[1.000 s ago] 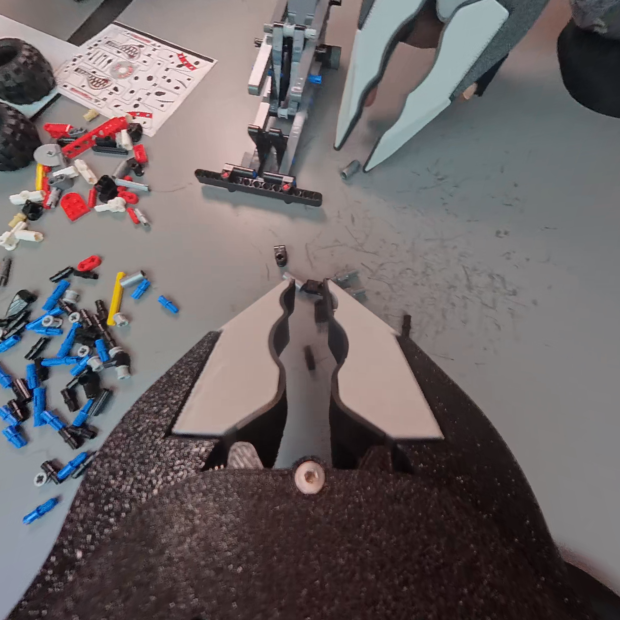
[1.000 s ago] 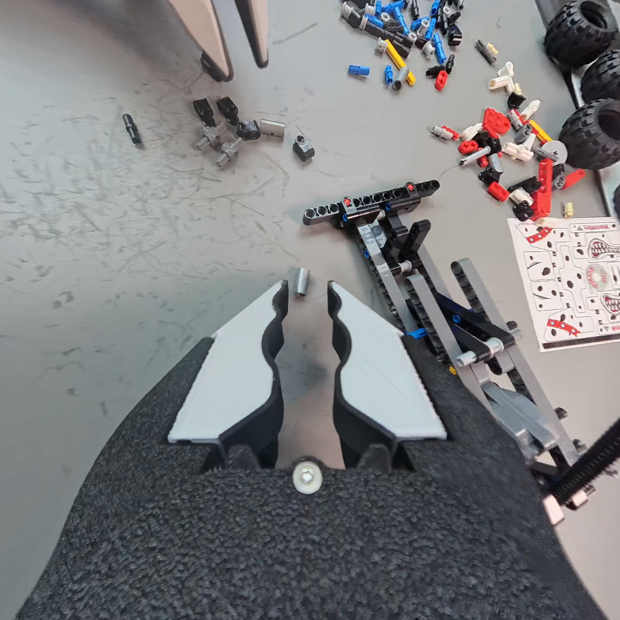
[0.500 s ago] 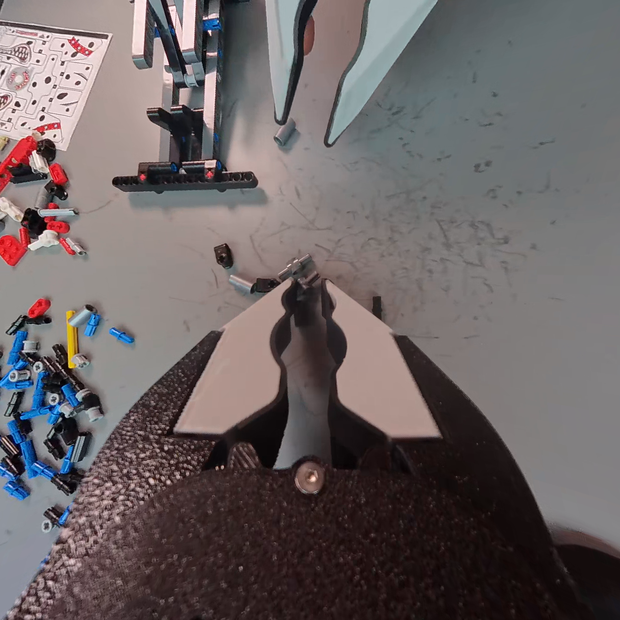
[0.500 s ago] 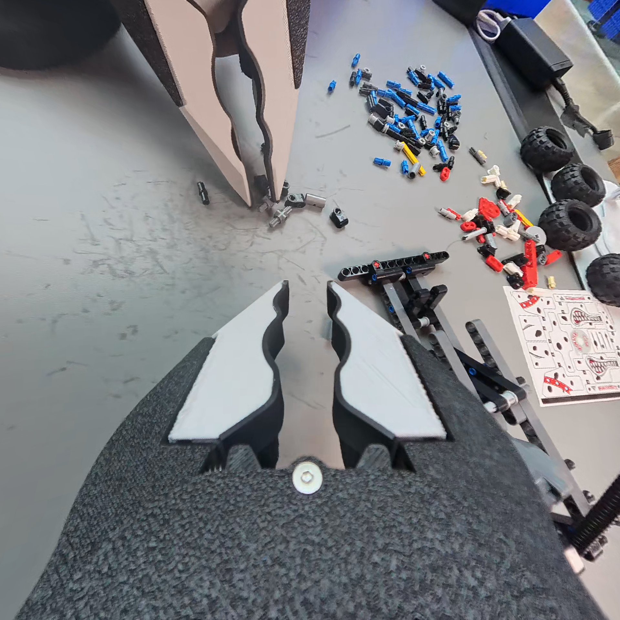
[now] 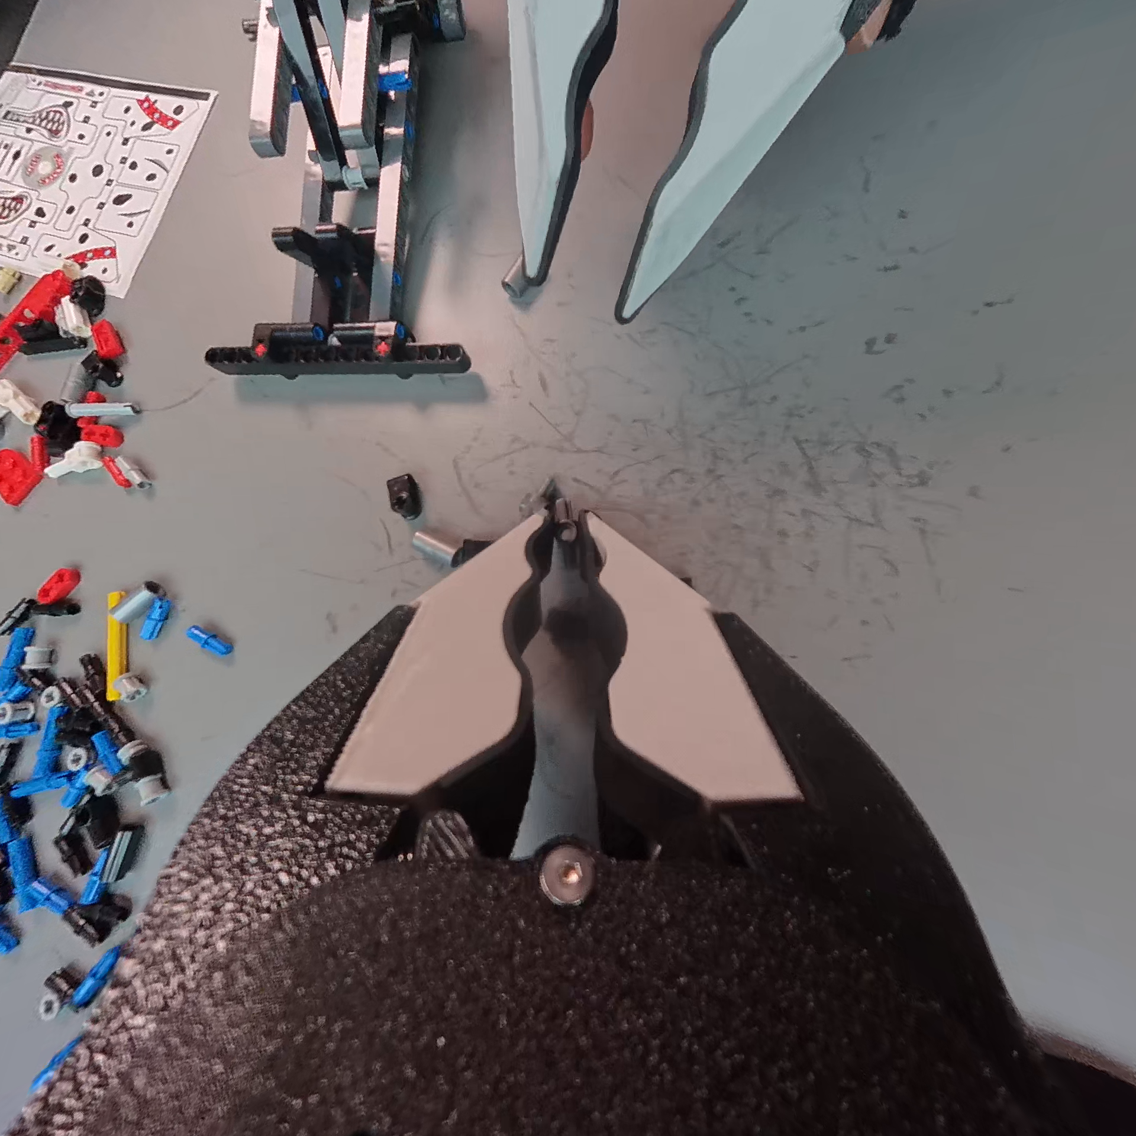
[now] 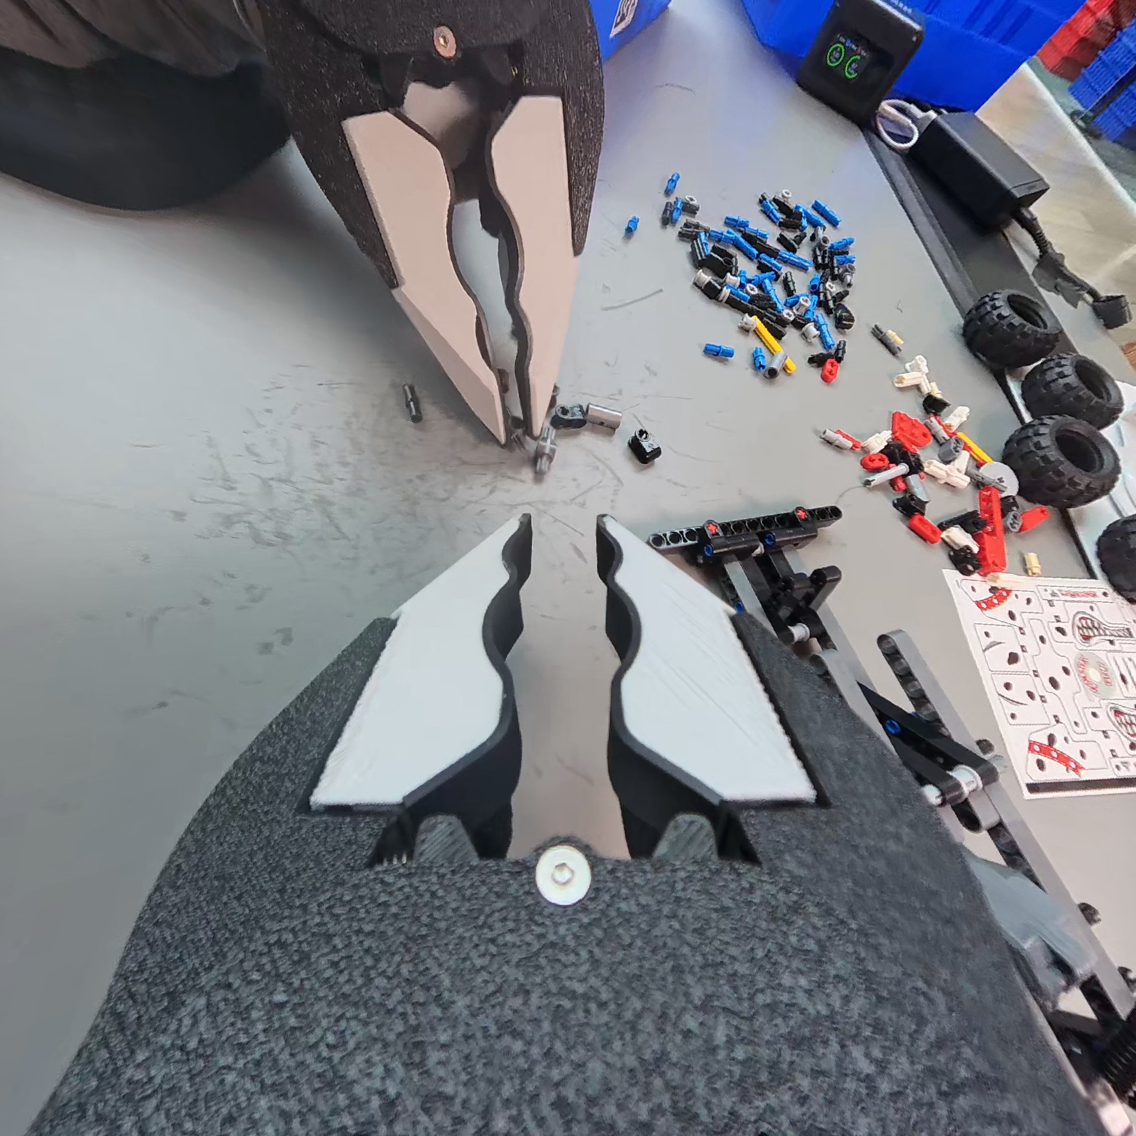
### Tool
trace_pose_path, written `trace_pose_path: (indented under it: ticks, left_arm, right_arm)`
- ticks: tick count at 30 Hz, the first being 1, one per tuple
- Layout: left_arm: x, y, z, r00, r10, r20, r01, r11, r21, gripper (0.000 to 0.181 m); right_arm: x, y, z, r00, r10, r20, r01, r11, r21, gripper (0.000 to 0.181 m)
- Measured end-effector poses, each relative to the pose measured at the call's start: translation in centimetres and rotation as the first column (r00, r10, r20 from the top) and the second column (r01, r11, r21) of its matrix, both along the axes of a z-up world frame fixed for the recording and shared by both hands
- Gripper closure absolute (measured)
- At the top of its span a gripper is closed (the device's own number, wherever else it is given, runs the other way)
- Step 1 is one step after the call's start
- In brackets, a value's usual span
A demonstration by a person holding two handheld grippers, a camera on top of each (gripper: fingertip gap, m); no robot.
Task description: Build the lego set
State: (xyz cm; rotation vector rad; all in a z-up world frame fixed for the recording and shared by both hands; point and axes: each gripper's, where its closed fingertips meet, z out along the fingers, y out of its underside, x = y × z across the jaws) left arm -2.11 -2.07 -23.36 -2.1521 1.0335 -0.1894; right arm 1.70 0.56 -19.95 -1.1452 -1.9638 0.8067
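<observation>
My left gripper (image 5: 562, 522) is shut at the table surface on a small black connector with a grey axle end (image 5: 560, 515). It also shows in the right wrist view (image 6: 517, 430), tips down beside a grey axle piece (image 6: 544, 449). My right gripper (image 6: 564, 522) is open and empty above the table. It also shows in the left wrist view (image 5: 578, 301), with a short grey sleeve (image 5: 513, 284) lying by one fingertip. The part-built black and grey chassis (image 5: 338, 359) (image 6: 744, 533) lies next to it.
A black connector (image 6: 643, 445), a grey sleeve (image 6: 602, 415) and a black pin (image 6: 412, 402) lie loose near the left gripper. Blue and black pins (image 6: 768, 270), red and white parts (image 6: 934, 467), black tyres (image 6: 1060, 461) and a sticker sheet (image 6: 1057, 682) lie beyond. The grippers' ends are close to 6 cm from one another.
My left gripper has moved onto the small black piece and shut on it. My right gripper has drawn back and up from the grey sleeve, staying open.
</observation>
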Motion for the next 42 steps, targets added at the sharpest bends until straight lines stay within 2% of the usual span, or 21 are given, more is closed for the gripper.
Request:
trace_pose_path:
  ticks: [5,12,15,23,30,35,42]
  left_arm:
    - [2.0,-0.4,0.6,0.995,-0.038,0.094,0.039,0.999,-0.016,0.172]
    - [3.8,-1.0,0.0,0.994,-0.068,0.087,0.073,0.996,-0.050,0.172]
    - [3.9,-1.1,-0.2,0.996,-0.075,0.052,0.077,0.996,-0.041,0.172]
    - [3.7,-1.6,0.5,0.995,-0.091,0.048,0.093,0.995,-0.036,0.156]
    - [2.3,-2.3,0.8,0.996,-0.084,0.039,0.087,0.993,-0.083,0.167]
    - [2.4,-2.5,0.0,0.996,-0.091,0.016,0.092,0.990,-0.109,0.170]
    - [2.2,-2.2,0.5,0.996,-0.075,0.039,0.078,0.992,-0.094,0.170]
  right_arm:
    - [0.4,-1.5,0.2,0.997,0.077,-0.001,-0.077,0.997,-0.004,0.160]
    - [1.2,-2.3,-1.0,0.990,0.122,0.064,-0.122,0.992,-0.006,0.160]
    - [1.3,-2.3,-1.2,0.989,0.126,0.074,-0.125,0.992,-0.009,0.160]
    - [1.5,-2.9,-2.1,0.983,0.145,0.109,-0.145,0.989,-0.015,0.160]
    - [0.0,-3.2,-2.9,0.981,0.109,0.161,-0.107,0.994,-0.022,0.165]
    - [-0.6,-3.6,-3.6,0.954,0.146,0.263,-0.137,0.989,-0.052,0.171]
    - [-0.4,-4.1,-3.7,0.935,0.187,0.302,-0.174,0.982,-0.070,0.177]
